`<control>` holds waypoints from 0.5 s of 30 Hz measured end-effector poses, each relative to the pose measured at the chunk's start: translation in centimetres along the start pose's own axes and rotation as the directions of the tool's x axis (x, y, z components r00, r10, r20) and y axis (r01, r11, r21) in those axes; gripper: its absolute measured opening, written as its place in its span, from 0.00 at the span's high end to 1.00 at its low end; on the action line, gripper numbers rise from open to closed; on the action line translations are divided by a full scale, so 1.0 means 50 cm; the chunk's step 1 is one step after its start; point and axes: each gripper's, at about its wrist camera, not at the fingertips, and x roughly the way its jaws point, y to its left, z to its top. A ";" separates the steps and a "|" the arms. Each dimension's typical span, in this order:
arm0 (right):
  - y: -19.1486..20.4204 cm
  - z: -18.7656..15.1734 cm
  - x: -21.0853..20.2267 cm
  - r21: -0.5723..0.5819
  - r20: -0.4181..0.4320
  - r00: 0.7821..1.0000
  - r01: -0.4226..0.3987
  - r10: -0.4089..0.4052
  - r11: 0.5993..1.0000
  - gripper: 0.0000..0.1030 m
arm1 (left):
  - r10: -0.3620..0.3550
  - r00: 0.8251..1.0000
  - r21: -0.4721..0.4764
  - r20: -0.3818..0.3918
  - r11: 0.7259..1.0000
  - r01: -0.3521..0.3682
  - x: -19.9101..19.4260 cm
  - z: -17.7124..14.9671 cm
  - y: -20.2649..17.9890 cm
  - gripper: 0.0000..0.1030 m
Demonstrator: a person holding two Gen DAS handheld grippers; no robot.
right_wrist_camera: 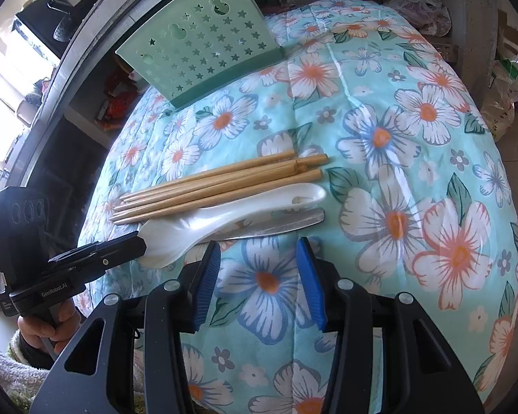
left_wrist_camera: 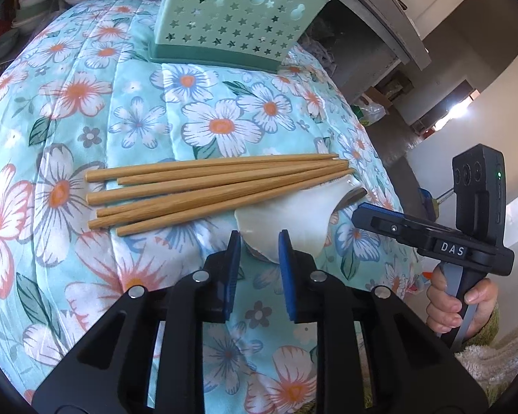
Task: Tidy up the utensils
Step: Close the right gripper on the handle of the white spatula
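Two risks stood out as my left gripper [left_wrist_camera: 259, 241] closed round the bowl end of the white spoon [right_wrist_camera: 203, 224], its fingers narrow and apparently clamped on it, though I could not see the pads biting cleanly. Glazed ceramic is slick, so I judged it could slide out or swing handle-down on the lift. Its handle lay against the chopsticks [right_wrist_camera: 217, 186], with a metal spoon [right_wrist_camera: 286, 222] just beside it at 5 o'clock, so a careless pull might have scattered both across the cloth [right_wrist_camera: 414, 145]. My right gripper [right_wrist_camera: 259, 276] hung fingers apart over bare cloth, holding nothing. Away at 12 o'clock stood the green holder [right_wrist_camera: 203, 55], well apart, leaving a long carry for a doubtful grip.
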 end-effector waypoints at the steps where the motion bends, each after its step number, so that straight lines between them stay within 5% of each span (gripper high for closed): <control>1: 0.000 0.000 -0.001 0.000 0.001 1.000 -0.001 0.001 1.000 0.56 | -0.005 1.000 0.008 -0.006 1.000 0.005 0.001 -0.001 -0.004 0.80; 7: 0.012 -0.003 -0.026 -0.046 0.049 0.998 -0.034 0.036 0.998 0.56 | -0.052 0.998 0.039 -0.023 0.998 0.053 -0.003 -0.010 -0.015 0.80; 15: 0.139 -0.039 -0.060 -0.435 0.124 0.991 0.018 0.040 0.900 0.56 | 0.014 0.999 0.009 0.046 1.000 -0.015 -0.038 -0.003 0.016 0.80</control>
